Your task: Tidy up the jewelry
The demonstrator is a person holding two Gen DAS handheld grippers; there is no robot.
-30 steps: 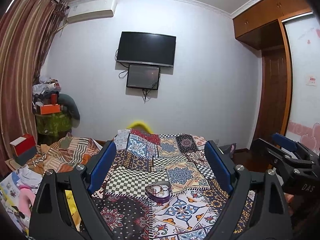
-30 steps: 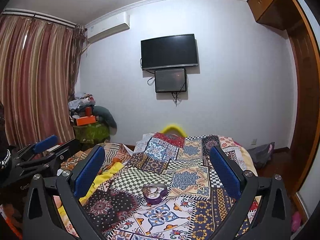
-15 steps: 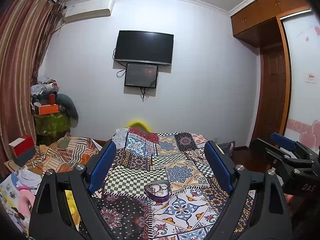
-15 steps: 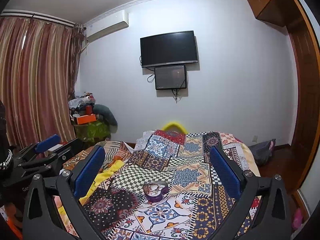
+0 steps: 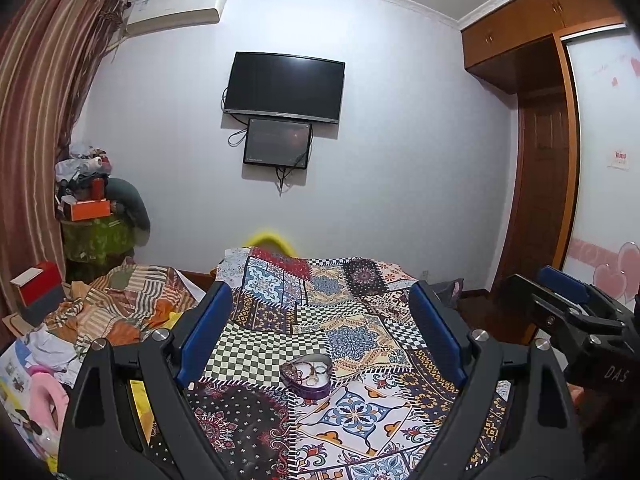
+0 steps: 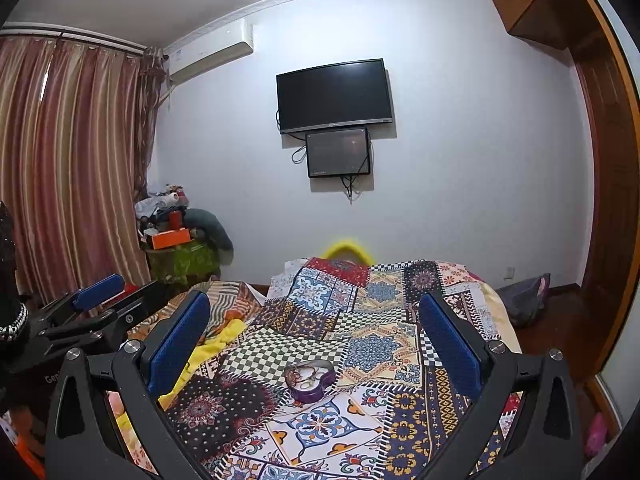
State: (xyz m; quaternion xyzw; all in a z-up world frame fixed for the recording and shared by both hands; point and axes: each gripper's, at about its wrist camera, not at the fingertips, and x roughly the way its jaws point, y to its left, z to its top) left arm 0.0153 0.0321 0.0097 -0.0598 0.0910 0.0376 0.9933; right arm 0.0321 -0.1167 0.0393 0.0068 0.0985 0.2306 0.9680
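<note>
A heart-shaped purple tin [image 5: 306, 376] sits lidless on the patchwork bed cover [image 5: 360, 344], holding small jewelry pieces. No jewelry shows on the cover around the tin, which fits a sorted tin or one awaiting sorting. Left gripper [image 5: 320, 334] and right gripper [image 6: 316, 338] hover short of the tin, fingers wide apart, empty. Individual pieces are too small to identify.

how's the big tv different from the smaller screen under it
The big tv is wider and hangs higher; the smaller screen sits directly below it and is more compact. The big tv's face is plain black, while the smaller screen looks greyer, with a faint reddish glow. Cables loop beside and below the smaller screen. Both are dark, rectangular and mounted on the white wall.
</note>
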